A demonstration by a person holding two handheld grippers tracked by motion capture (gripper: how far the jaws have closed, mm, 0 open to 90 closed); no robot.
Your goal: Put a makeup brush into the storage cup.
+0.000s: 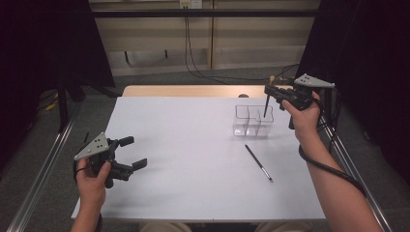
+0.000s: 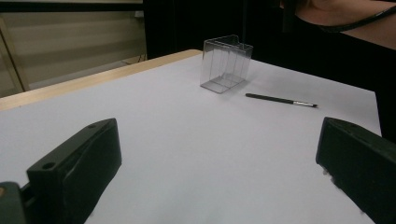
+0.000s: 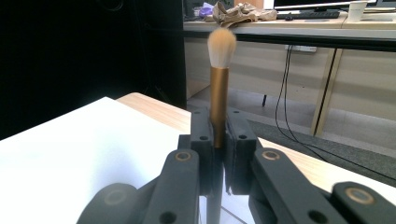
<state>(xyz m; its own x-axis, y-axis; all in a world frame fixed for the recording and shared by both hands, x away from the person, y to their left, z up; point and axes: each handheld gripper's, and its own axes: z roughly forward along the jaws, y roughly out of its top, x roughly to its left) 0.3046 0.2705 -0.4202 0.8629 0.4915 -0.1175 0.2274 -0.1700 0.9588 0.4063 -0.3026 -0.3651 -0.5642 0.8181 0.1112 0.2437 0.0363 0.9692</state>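
Observation:
My right gripper (image 1: 269, 91) hovers over the clear divided box (image 1: 252, 121) at the table's far right, shut on a makeup brush (image 1: 266, 107). The brush stands upright, its dark handle pointing down into the box's right part. In the right gripper view the gold ferrule and pale bristles of the brush (image 3: 219, 88) rise from between the closed jaws of the right gripper (image 3: 218, 135). A thin dark brush (image 1: 258, 163) lies flat on the white table (image 1: 183, 145) in front of the box. My left gripper (image 1: 131, 152) is open near the front left edge, nothing between its fingers.
From the left gripper (image 2: 219, 158) the clear box (image 2: 225, 63) and thin brush (image 2: 280, 100) lie well ahead across bare white surface. A wooden strip (image 1: 193, 91) edges the table's far side. Metal rails (image 1: 43, 164) run along both sides. A cable (image 1: 329, 169) trails from the right hand.

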